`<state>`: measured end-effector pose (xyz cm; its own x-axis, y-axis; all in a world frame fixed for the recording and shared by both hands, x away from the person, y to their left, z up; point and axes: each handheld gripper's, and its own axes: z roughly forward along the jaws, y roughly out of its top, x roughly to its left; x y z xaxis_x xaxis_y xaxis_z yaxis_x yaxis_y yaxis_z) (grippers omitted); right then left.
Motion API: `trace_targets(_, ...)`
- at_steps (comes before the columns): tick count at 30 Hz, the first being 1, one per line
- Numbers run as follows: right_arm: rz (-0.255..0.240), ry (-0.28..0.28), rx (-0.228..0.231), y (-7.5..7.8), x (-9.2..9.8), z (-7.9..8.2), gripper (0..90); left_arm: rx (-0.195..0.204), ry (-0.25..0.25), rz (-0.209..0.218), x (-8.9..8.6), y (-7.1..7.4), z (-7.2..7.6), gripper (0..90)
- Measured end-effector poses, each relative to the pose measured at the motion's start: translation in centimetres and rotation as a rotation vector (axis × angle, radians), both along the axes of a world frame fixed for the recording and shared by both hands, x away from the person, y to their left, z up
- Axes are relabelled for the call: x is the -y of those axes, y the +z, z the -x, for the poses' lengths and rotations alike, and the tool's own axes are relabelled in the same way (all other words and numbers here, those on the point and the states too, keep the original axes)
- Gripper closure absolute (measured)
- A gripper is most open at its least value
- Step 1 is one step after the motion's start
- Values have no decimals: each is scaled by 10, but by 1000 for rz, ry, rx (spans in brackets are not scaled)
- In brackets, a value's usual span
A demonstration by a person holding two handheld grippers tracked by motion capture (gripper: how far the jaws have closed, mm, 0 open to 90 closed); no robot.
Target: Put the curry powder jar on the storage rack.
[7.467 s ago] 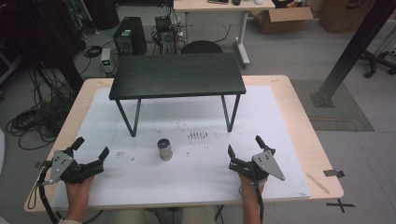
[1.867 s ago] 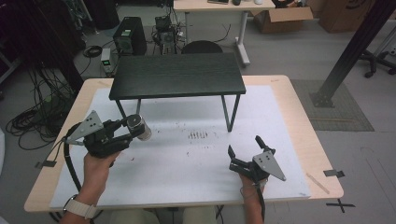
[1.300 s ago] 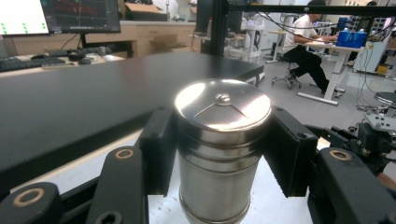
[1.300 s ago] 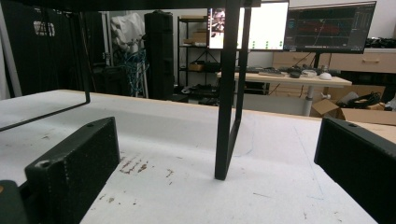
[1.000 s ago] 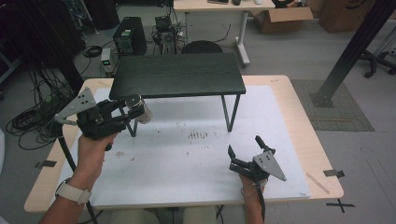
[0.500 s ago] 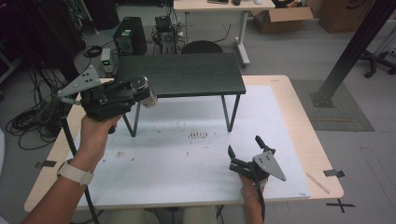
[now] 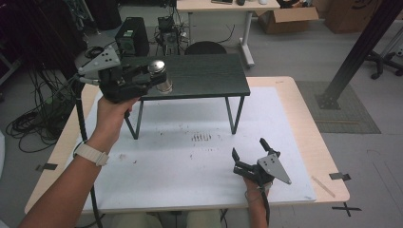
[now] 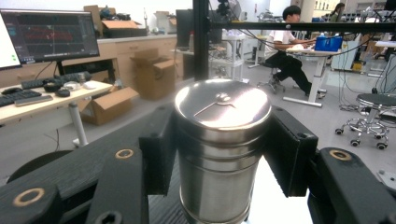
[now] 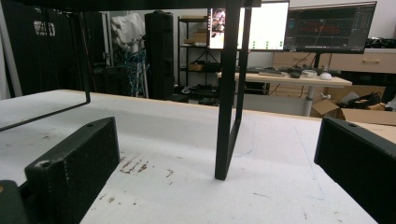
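Since the earlier frames, the steel canister (image 7: 160, 76) has left the white mat, where it was standing in the middle, and now it is up in the upper left of the high view, at the left front edge of the small black table (image 7: 209, 76). It is upright, with its shiny lid on top, and I cannot tell for sure if its bottom already touches the dark tabletop or hangs just over it. The left gripper (image 7: 142, 78) has closed its jaws on the canister's body from both sides; in the left gripper view the two black pads press against the steel wall of the canister (image 8: 219, 149), one at each side, just below the lid. The person's left hand (image 7: 111, 111) carries this gripper high, with the arm stretched from the lower left of the frame. The right gripper (image 7: 249, 156) rests on the white mat (image 7: 180, 166) in the lower right, jaws spread wide with nothing between them; in the right gripper view they (image 9: 219, 186) look toward one black table leg (image 9: 229, 93). To my judgement, the step in hand is the placing of the canister on the raised tabletop. The next move asks to bring it a little further inward from the edge, lower it until it stands flat, and only then open the jaws, so that it does not tip off the edge.
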<state>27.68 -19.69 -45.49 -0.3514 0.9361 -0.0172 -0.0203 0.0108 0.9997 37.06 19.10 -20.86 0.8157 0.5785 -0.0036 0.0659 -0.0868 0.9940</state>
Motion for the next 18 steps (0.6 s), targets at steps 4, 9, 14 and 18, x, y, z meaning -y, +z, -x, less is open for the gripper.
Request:
trace_targets(4, 1, 0, 3, 0, 0, 0, 0, -1, 4, -17, 6, 4, -10, 490)
trace_targets(9, 1, 2, 3, 0, 0, 0, 0, -8, 9, -28, 13, 7, -24, 490)
trace_targets(14, -1, 3, 1, 0, 0, 0, 0, -17, 10, -41, 23, 10, -39, 490)
trace_targets(18, 0, 3, 0, 0, 0, 0, 0, -22, 8, -50, 36, 10, -50, 490)
